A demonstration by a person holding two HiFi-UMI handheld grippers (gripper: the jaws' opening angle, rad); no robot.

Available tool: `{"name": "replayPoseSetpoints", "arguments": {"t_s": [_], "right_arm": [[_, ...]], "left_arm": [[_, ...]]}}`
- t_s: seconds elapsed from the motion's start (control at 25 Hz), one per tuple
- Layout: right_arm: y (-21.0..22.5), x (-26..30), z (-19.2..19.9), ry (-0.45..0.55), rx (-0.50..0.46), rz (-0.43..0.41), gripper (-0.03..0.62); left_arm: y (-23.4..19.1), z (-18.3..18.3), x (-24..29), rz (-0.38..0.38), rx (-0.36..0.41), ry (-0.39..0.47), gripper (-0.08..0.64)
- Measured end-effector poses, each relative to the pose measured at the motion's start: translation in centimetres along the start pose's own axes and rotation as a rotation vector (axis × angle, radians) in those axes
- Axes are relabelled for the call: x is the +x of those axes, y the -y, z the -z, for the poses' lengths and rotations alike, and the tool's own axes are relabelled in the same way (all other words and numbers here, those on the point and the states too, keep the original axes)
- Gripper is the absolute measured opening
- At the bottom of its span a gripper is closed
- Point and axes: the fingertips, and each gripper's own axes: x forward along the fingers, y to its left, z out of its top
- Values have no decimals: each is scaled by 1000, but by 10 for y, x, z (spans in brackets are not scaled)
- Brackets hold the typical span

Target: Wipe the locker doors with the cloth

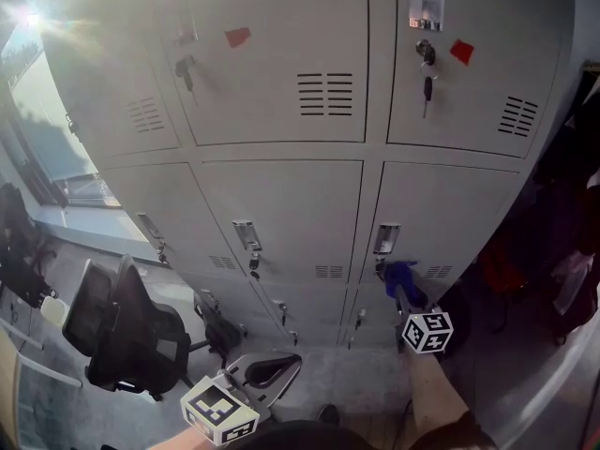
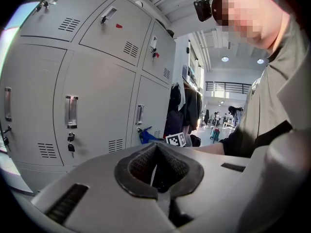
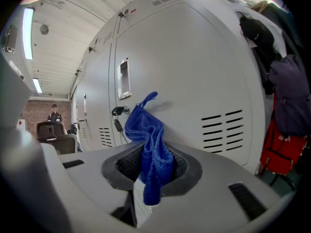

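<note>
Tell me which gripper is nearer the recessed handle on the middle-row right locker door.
Right. The right gripper, shut on the blue cloth, sits just below that handle; the left gripper hangs much lower and further left.

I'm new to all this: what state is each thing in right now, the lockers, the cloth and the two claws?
Locker doors: all closed.
Key: hanging in a top door's lock.
Blue cloth: bunched up, held close to a door.
Left claw: shut, nothing in it.
Right claw: shut on the blue cloth.
</note>
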Motion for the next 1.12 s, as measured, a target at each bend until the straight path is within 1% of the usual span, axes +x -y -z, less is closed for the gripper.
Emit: {"name": "replayPoseSetpoints", "arguments": {"t_s": [0.28,0.48,0.64,0.8,0.88,0.96,1.04,1.12], "right_arm": [[71,-35,-6,4,-14,120,78],[116,-56,-4,-5,1,204,78],[137,-65,1,-8,13,242,78],[153,-74,8,-5,63,312,78],[150,-79,9,2,79,331,78],[132,-84,4,16,73,318,78],[99,-89,-4,32,54,281,78],[56,-94,-12,45,31,231,78]], "left_arm": [[9,-1,15,26,9,-10,8],[16,0,24,45,19,-24,8],[20,4,27,47,21,-38,8],[21,6,21,46,24,-34,8],[20,8,15,48,23,-27,8],[18,11,8,54,19,-18,8],[15,11,-1,63,16,-3,8],[14,10,-14,74,20,16,8]]}}
